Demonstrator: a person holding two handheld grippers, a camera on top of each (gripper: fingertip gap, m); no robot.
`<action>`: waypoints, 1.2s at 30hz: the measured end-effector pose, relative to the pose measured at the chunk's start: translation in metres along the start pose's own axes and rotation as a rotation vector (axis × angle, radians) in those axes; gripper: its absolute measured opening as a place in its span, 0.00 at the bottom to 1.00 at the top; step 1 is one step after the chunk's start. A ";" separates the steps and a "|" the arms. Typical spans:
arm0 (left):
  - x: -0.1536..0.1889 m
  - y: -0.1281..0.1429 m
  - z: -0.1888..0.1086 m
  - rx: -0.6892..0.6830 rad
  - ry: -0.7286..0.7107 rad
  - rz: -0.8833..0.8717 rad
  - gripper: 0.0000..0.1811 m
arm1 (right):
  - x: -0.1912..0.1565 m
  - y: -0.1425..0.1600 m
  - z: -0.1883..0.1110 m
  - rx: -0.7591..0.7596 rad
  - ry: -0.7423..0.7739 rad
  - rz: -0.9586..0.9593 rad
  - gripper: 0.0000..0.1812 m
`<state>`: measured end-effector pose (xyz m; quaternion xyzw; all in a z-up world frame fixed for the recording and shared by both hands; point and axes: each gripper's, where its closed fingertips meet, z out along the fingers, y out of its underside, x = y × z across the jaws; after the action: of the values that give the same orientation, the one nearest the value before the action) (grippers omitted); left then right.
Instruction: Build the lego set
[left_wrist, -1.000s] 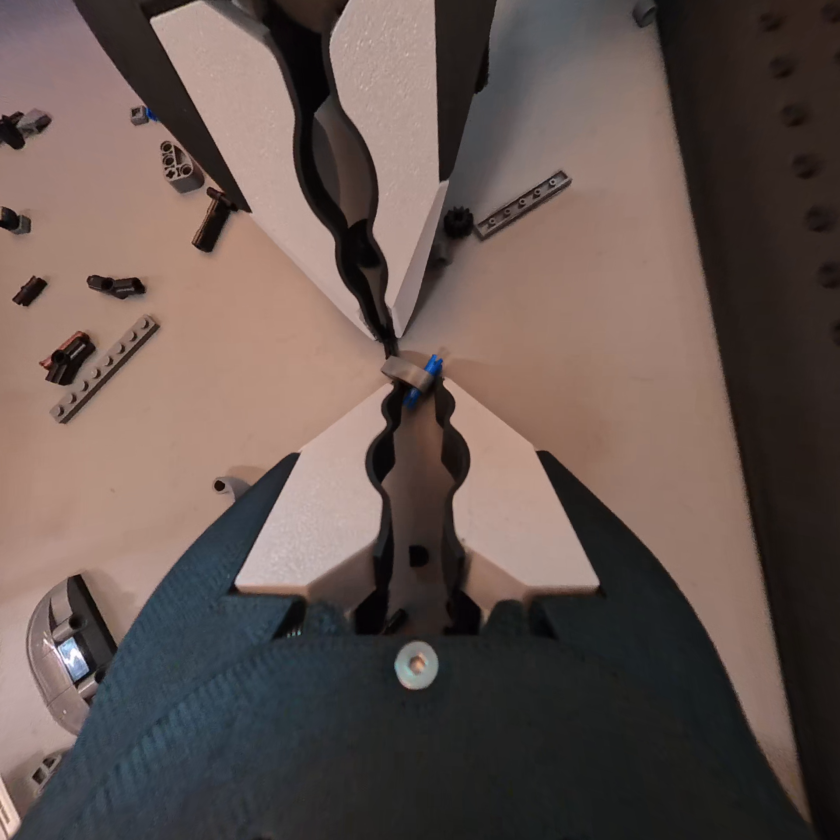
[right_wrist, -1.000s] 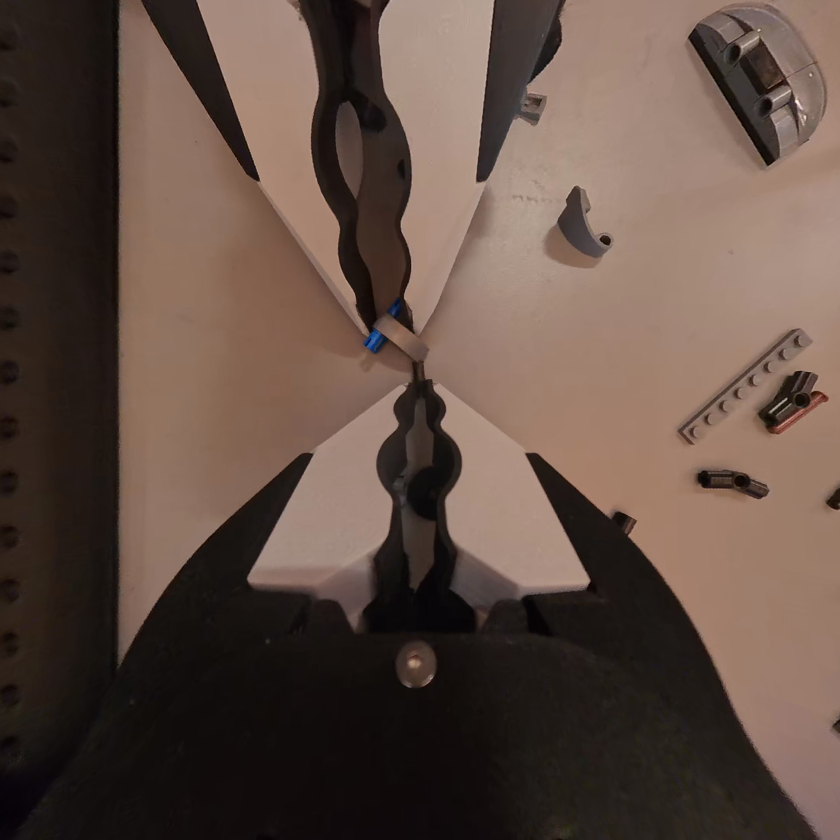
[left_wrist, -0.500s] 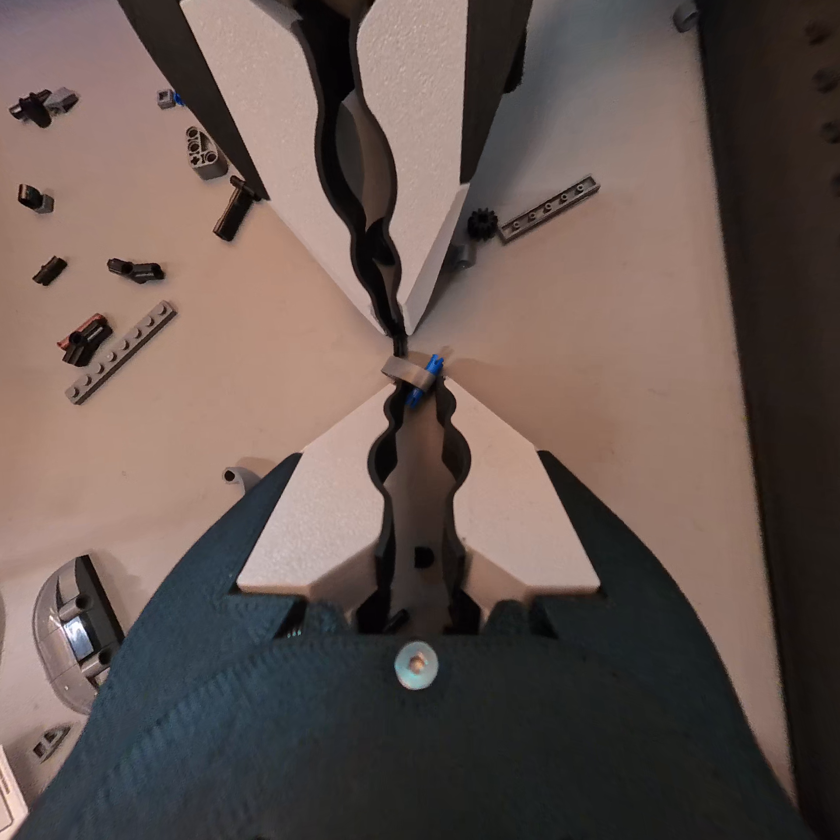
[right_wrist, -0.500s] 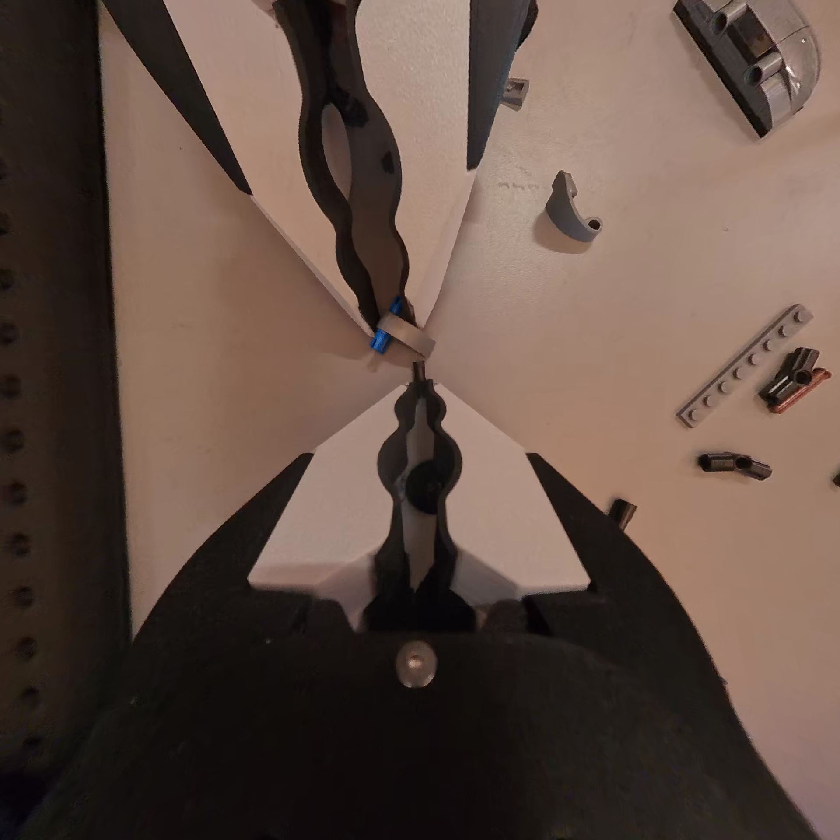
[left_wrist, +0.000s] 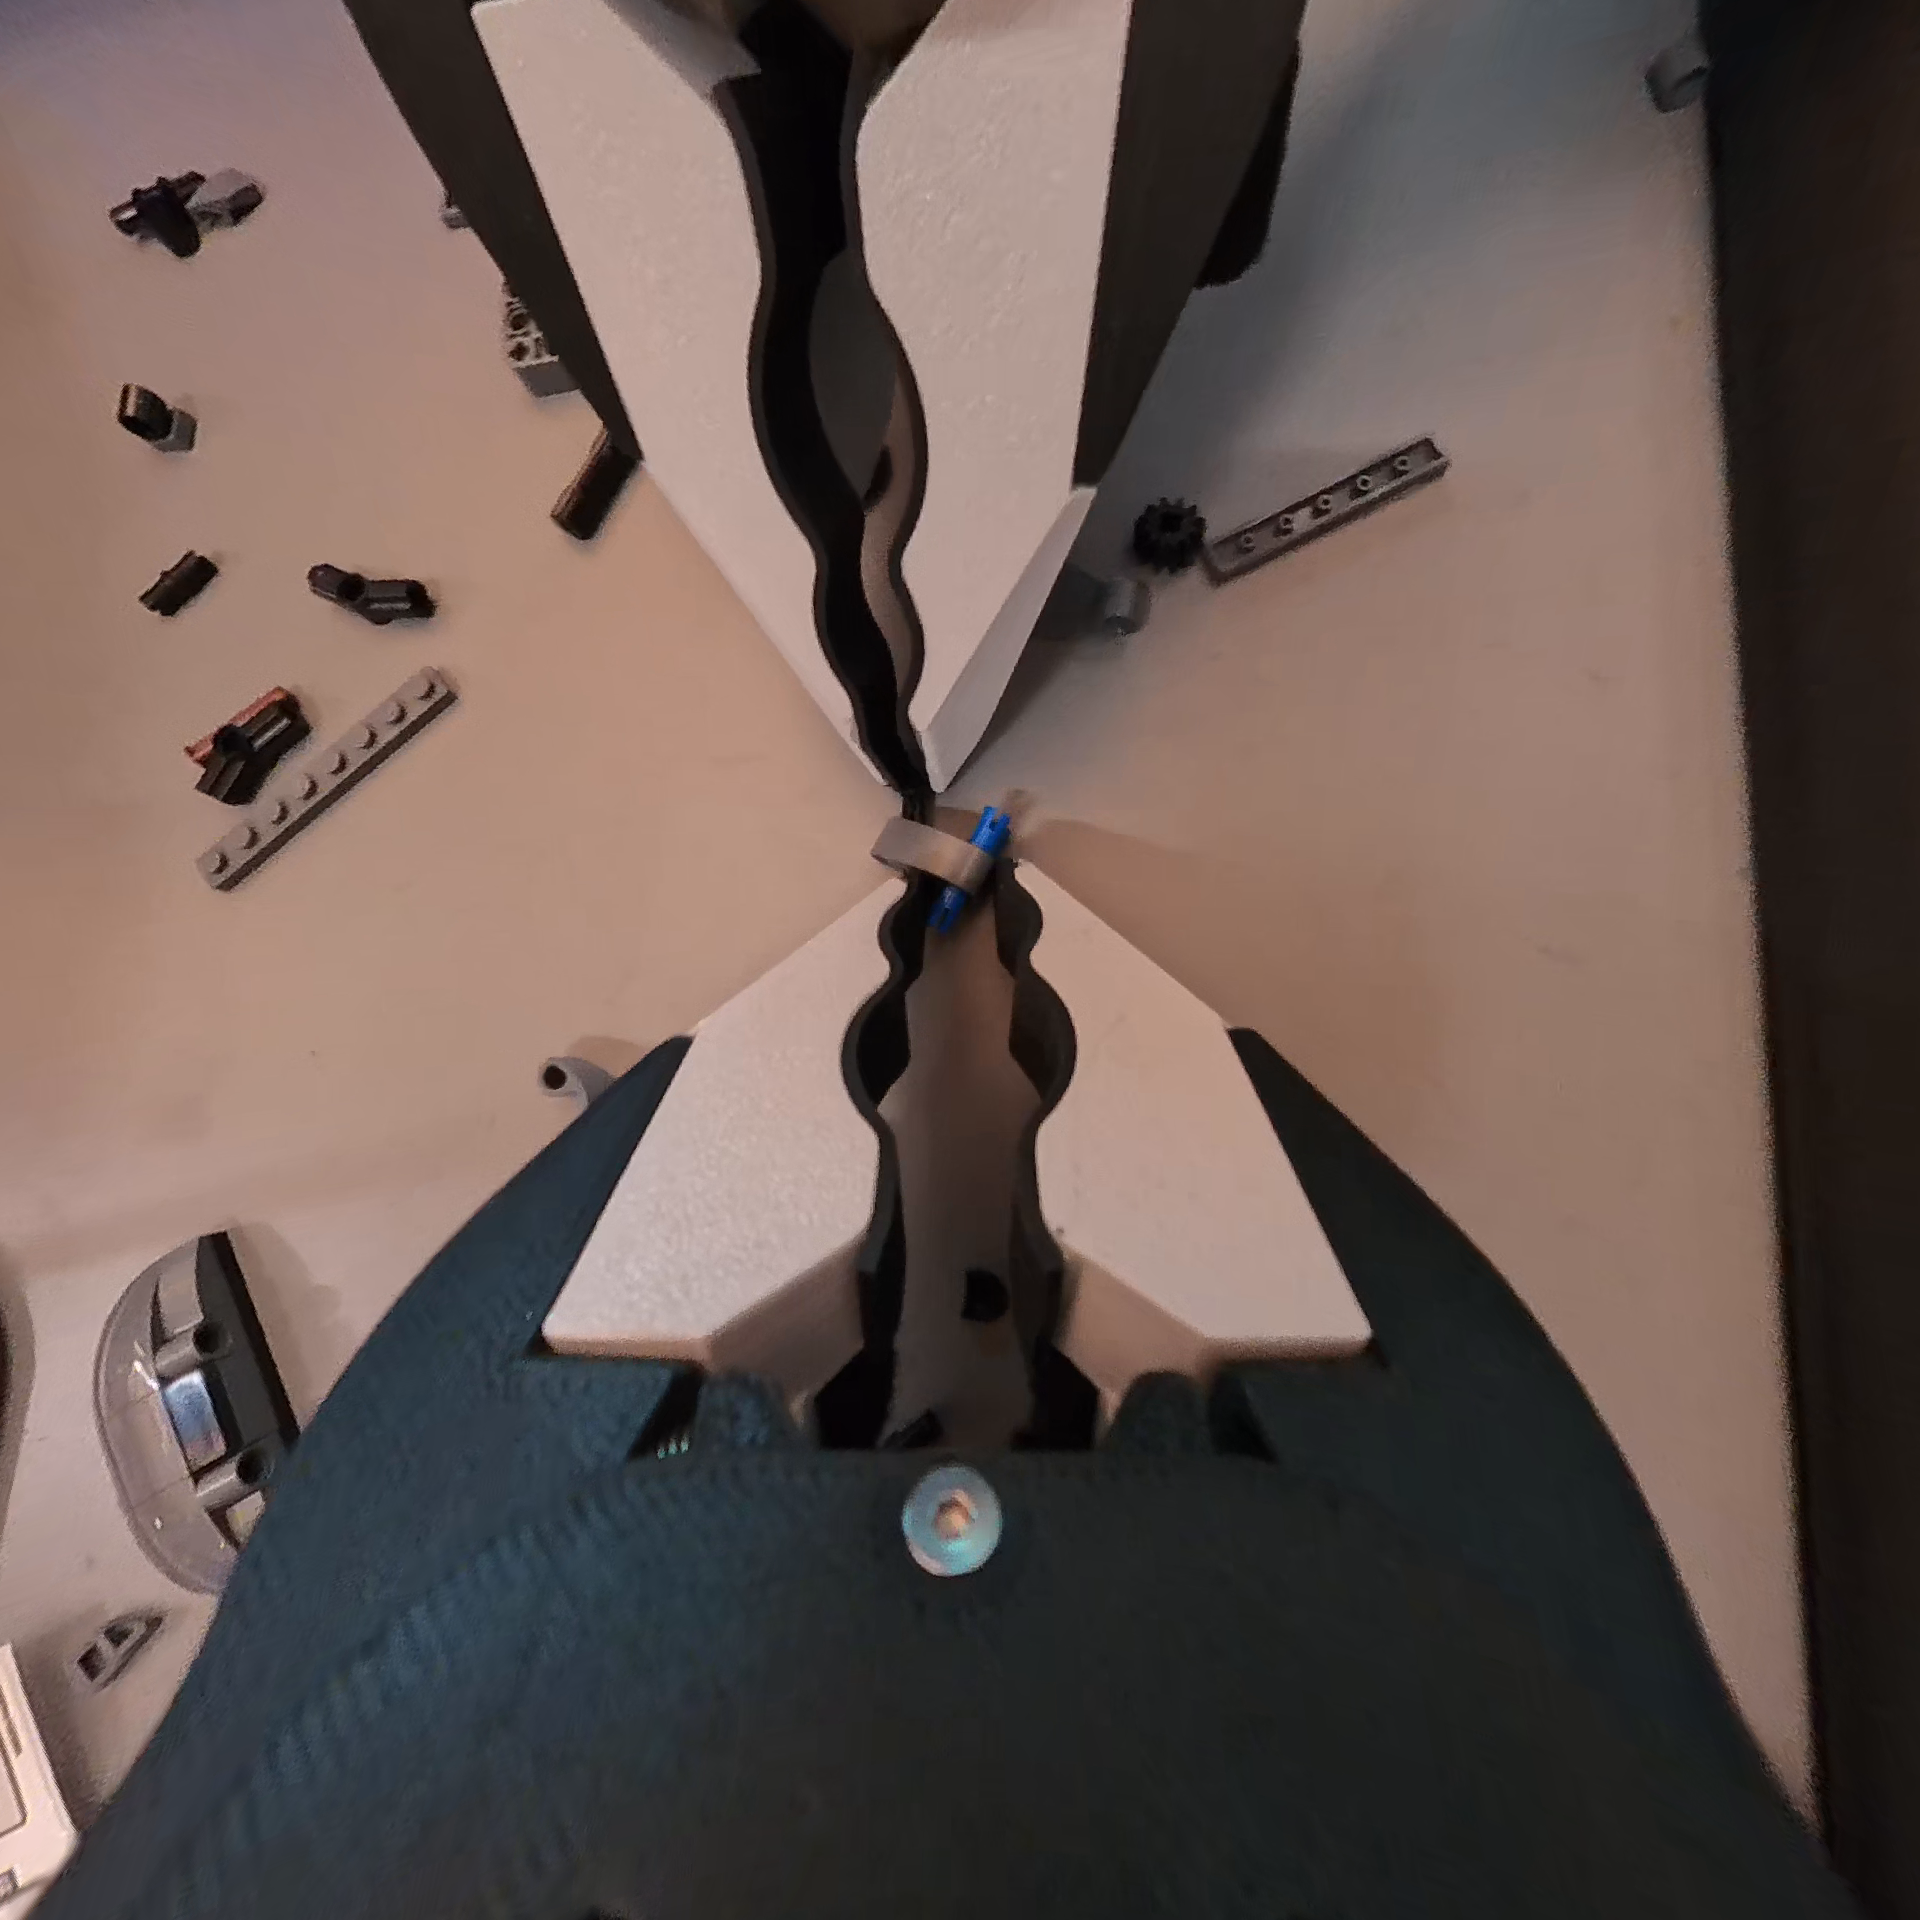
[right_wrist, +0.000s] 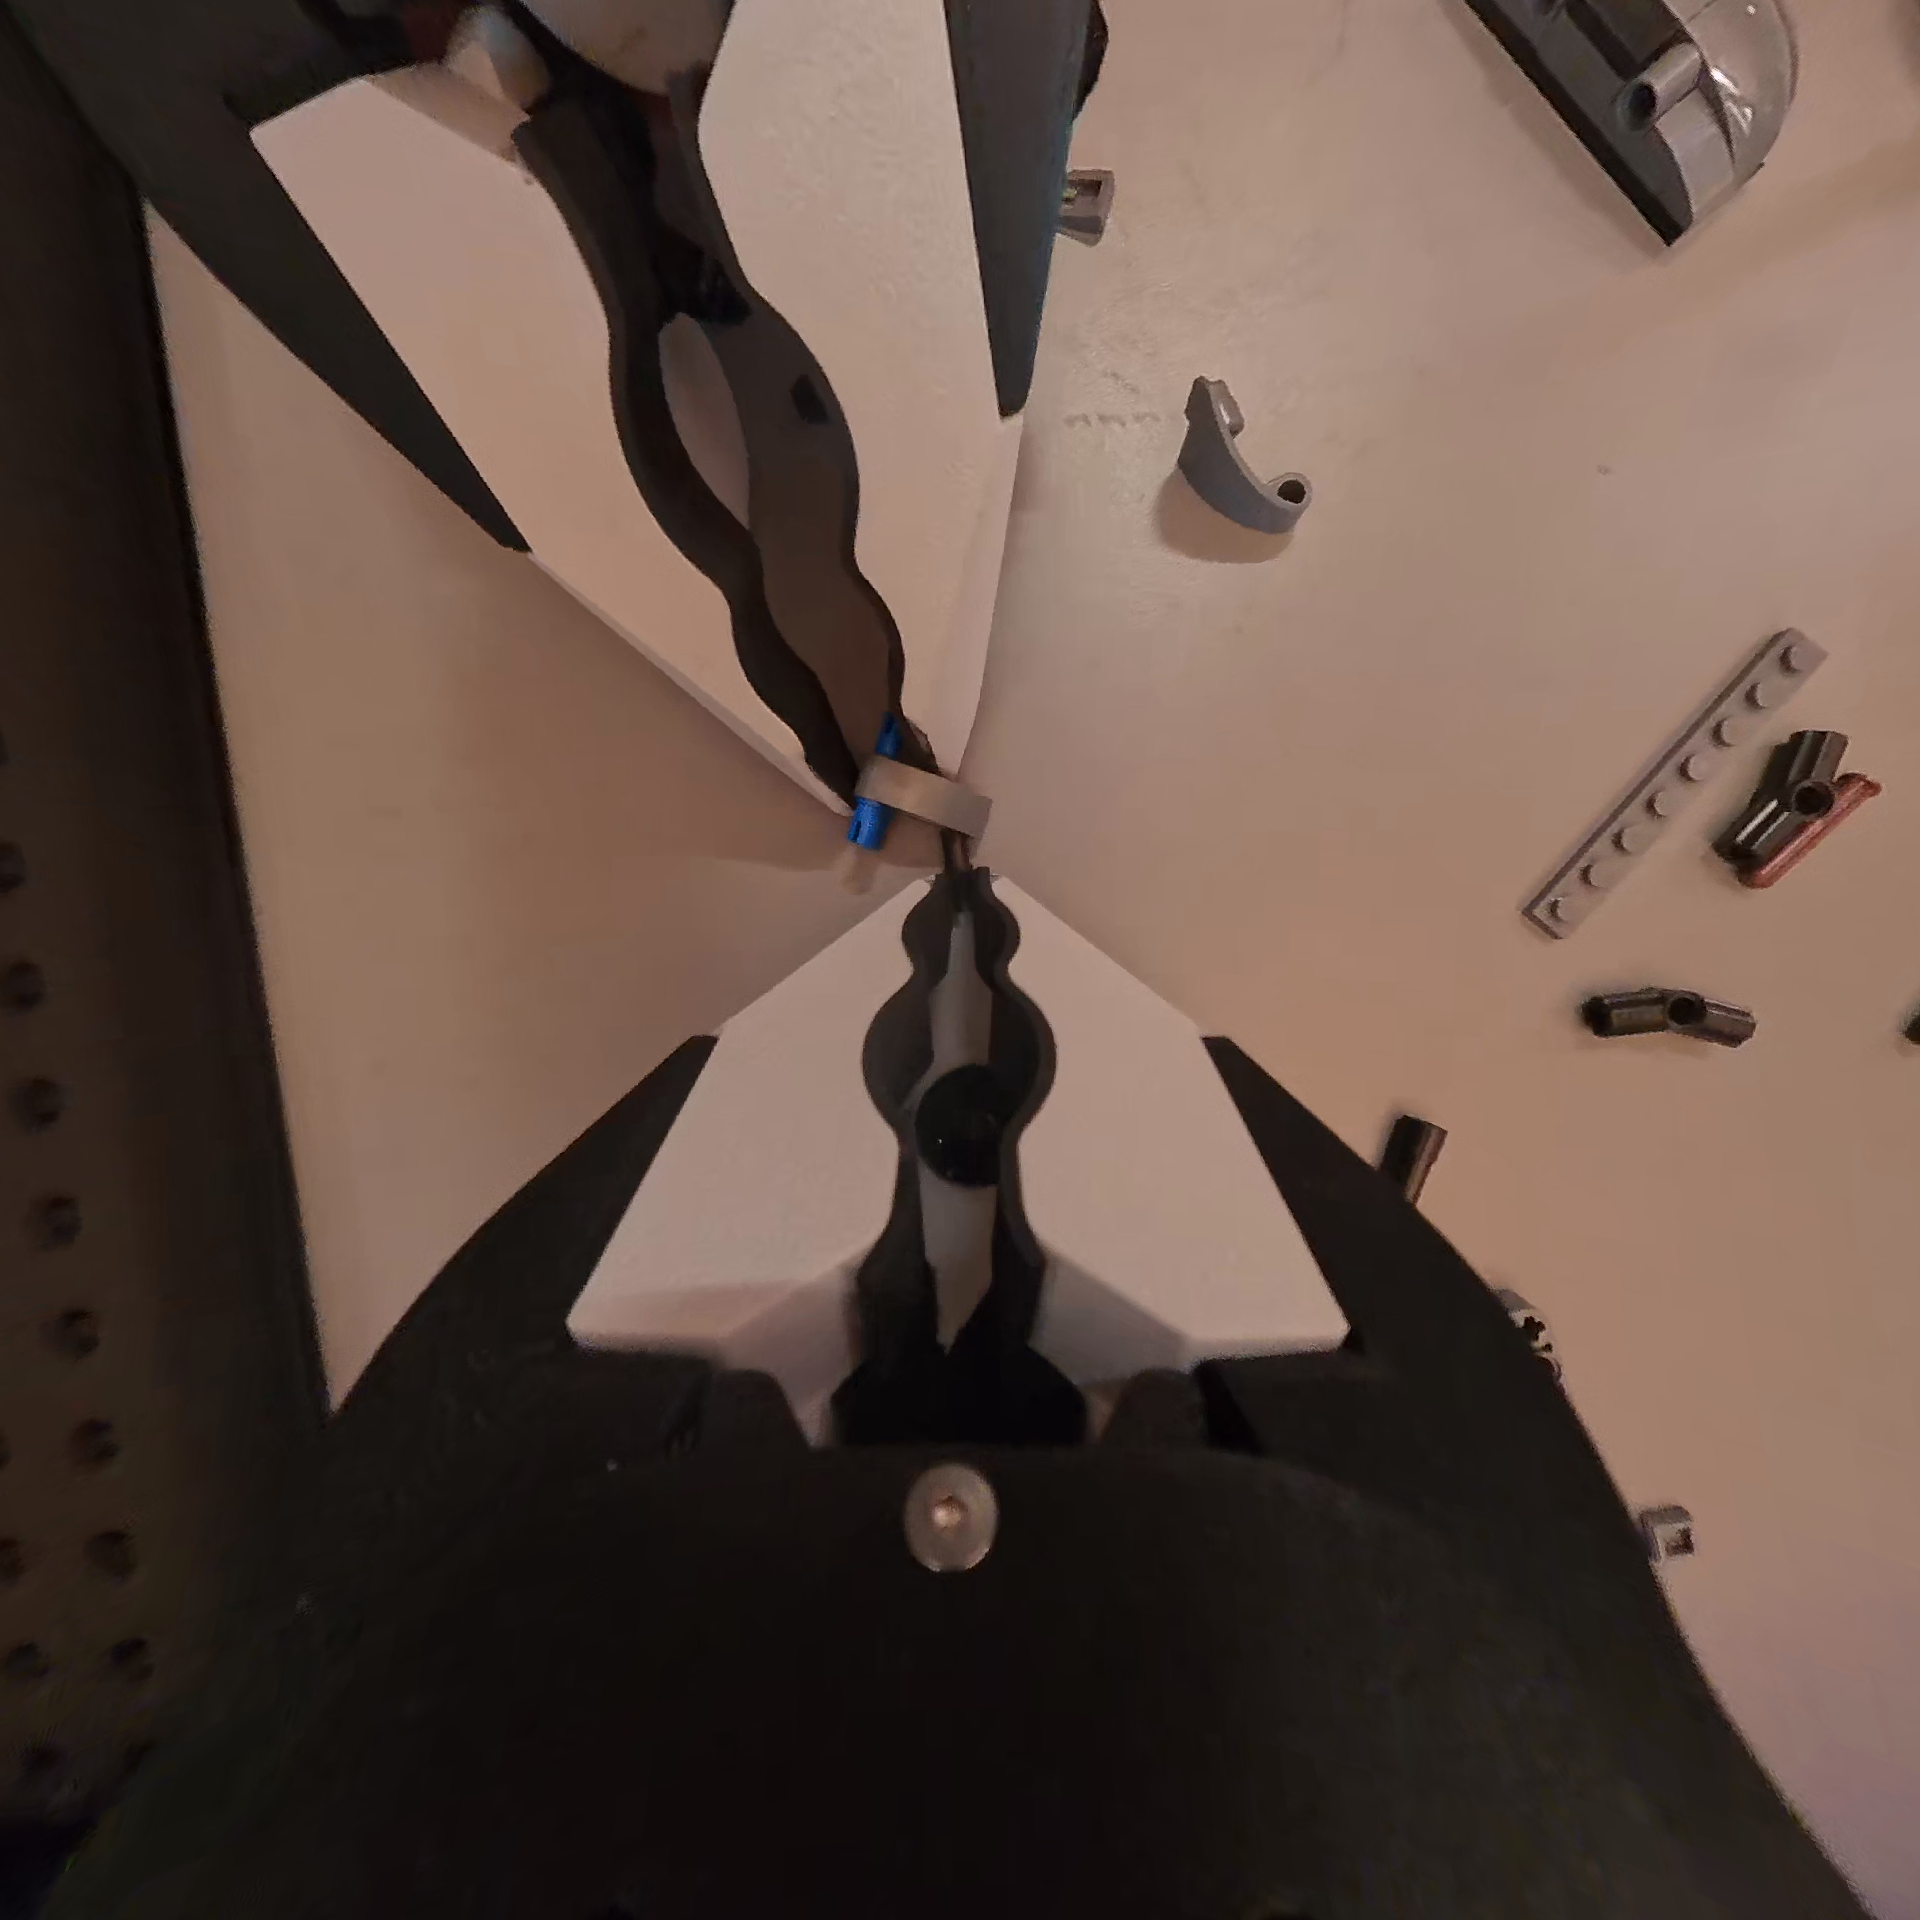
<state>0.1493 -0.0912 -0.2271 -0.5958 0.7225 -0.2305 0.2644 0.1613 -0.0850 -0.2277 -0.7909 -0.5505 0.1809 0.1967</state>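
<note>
My left gripper is shut on a small grey liftarm piece with a blue pin through it, held above the table. My right gripper faces it tip to tip, shut on a thin black pin. The black pin's tip meets the free end of the grey piece. The blue pin sticks out at the other end. In the left wrist view the right gripper comes down from the top. In the right wrist view the left gripper does the same.
Loose parts lie on the pale table: a long grey plate, a black and red connector, a black gear, a short grey plate, a curved grey piece. A grey cockpit assembly lies nearby. A dark perforated board borders the table. The tips of both grippers are at nearly the same place. From either gripper's tips it is about 7 cm to the black gear.
Both grippers have stayed shut and drifted together over the table. The left gripper has tilted in the right wrist view, and the black pin has closed onto the grey piece.
</note>
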 end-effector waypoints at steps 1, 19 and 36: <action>-0.002 0.000 0.000 -0.002 -0.010 -0.010 0.06 | 0.002 0.000 0.000 -0.001 0.009 0.010 0.01; -0.011 -0.001 0.002 0.002 -0.051 -0.049 0.04 | 0.016 -0.004 0.001 0.016 0.086 0.106 0.01; -0.011 -0.001 0.002 0.018 -0.003 -0.045 0.04 | 0.013 -0.004 0.001 0.020 0.089 -0.013 0.01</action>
<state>0.1529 -0.0809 -0.2270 -0.6098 0.7064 -0.2422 0.2654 0.1620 -0.0712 -0.2273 -0.7925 -0.5444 0.1500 0.2301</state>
